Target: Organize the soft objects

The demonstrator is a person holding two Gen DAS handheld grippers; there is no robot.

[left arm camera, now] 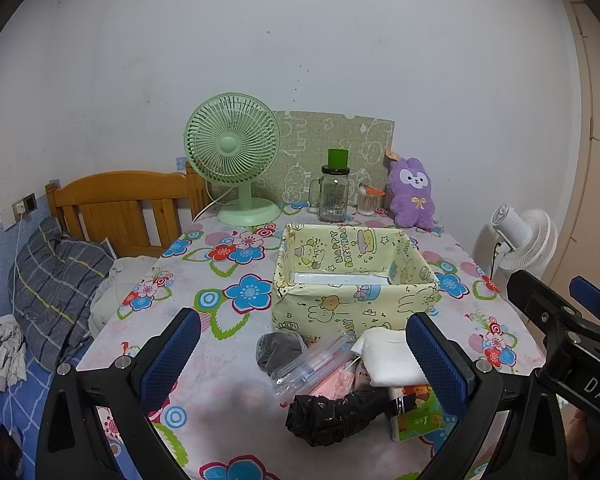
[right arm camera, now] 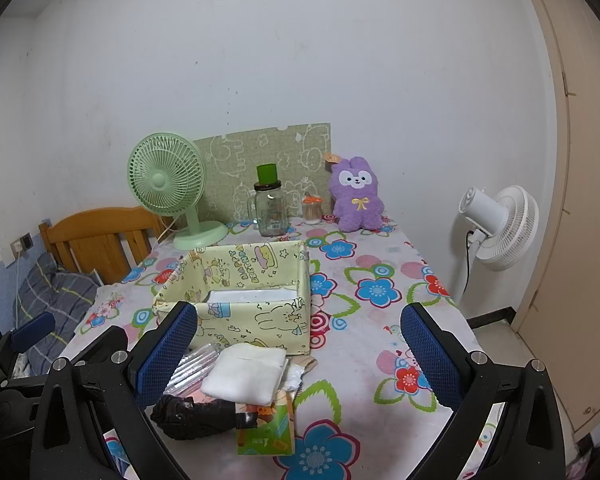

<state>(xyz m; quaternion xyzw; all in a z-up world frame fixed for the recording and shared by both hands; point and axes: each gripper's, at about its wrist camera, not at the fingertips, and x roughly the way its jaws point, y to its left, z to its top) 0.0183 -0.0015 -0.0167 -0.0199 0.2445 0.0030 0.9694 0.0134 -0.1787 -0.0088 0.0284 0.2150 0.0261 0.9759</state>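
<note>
Soft objects lie heaped on the flowered tablecloth point(left arm camera: 228, 432) just in front of the yellow cartoon box point(left arm camera: 352, 276): a folded white cloth point(right arm camera: 246, 374), a grey pouch point(left arm camera: 278, 350), a crumpled black bag point(left arm camera: 332, 410), a clear plastic packet point(left arm camera: 312, 364). The left gripper point(left arm camera: 302, 354) and right gripper point(right arm camera: 300, 354) hover spread wide, holding nothing. A purple plush point(left arm camera: 414, 192) sits by the wall.

A home bedroom: wooden bed headboard point(left arm camera: 120, 204), plaid pillow point(left arm camera: 56, 284), floral-clothed table point(left arm camera: 228, 360).
</note>
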